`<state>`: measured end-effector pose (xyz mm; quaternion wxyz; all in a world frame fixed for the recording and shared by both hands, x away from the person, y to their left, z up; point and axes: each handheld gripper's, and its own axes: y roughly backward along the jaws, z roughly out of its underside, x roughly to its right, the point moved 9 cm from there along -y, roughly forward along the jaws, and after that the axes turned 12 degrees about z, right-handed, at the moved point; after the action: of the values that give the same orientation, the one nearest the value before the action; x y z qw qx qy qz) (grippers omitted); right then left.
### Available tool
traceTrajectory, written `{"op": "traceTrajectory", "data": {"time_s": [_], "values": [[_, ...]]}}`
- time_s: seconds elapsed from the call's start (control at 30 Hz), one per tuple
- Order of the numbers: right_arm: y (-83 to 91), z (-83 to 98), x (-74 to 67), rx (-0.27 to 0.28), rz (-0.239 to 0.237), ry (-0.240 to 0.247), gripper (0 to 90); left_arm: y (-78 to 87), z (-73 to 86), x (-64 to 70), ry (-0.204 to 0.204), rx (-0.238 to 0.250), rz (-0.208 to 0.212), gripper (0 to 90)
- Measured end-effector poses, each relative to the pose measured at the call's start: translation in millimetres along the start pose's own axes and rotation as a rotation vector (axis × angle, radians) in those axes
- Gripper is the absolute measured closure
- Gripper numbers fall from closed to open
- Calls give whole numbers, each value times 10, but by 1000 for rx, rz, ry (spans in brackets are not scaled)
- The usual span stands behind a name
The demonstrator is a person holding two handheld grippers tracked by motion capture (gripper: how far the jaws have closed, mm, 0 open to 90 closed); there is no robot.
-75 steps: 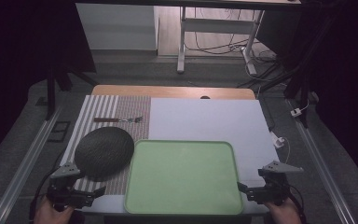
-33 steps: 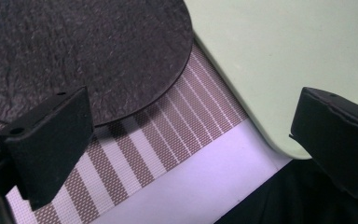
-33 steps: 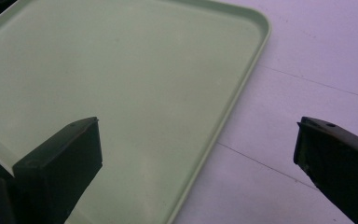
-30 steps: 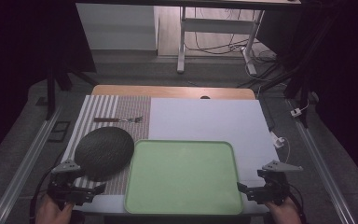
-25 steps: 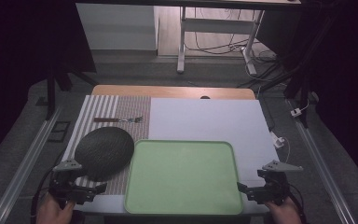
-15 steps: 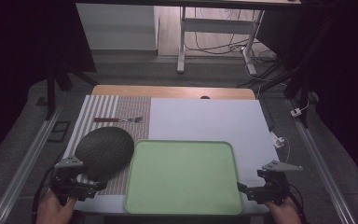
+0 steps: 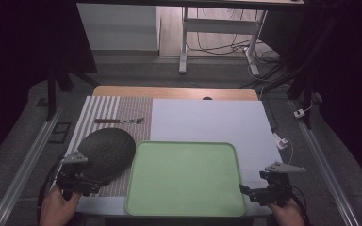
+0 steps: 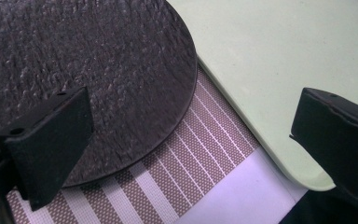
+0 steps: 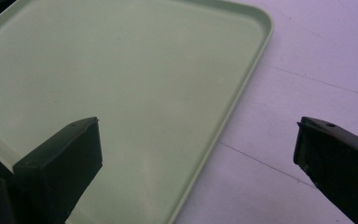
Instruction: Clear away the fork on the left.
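A light green tray [image 7: 226, 207] lies at the table's front centre, with nothing in it. Left of it a dark, rough round plate [image 7: 107, 149] rests on a striped placemat [image 7: 118, 186], its edge close to the tray. My left gripper [image 7: 93, 187] stands open at the plate's near edge, jaws wide apart over the plate [image 8: 98, 60] and the tray's corner [image 8: 307, 172]. At the tray's front right corner my right gripper [image 7: 249, 193] is open, one jaw above the tray [image 9: 135, 84], the other above the white mat [image 9: 307, 93].
A fork or similar utensil [image 7: 120, 121] lies on the placemat's far part. The white mat [image 7: 207, 122] covers the table's middle and right. A bare wooden strip [image 7: 174, 92] runs along the far edge. Metal rails [image 7: 26, 165] flank the table, and a cable [image 7: 287, 143] hangs at the right.
My left gripper has crept forward and slightly right, up to the plate's near edge. The right gripper has stayed put.
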<state>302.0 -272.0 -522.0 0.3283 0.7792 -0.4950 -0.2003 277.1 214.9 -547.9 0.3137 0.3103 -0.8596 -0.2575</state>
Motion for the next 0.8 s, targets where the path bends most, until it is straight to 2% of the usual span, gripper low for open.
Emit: {"op": "traceTrajectory", "data": {"time_s": [0.27, 0.8], "values": [[-3, -1, -2, 0, -1, 1, 11, -85, -79, -100, -3, -24, -17, 0], [-6, -2, -3, 0, -3, 5, 11, -231, -329, -405, 21, -25, -50, 0]]}}
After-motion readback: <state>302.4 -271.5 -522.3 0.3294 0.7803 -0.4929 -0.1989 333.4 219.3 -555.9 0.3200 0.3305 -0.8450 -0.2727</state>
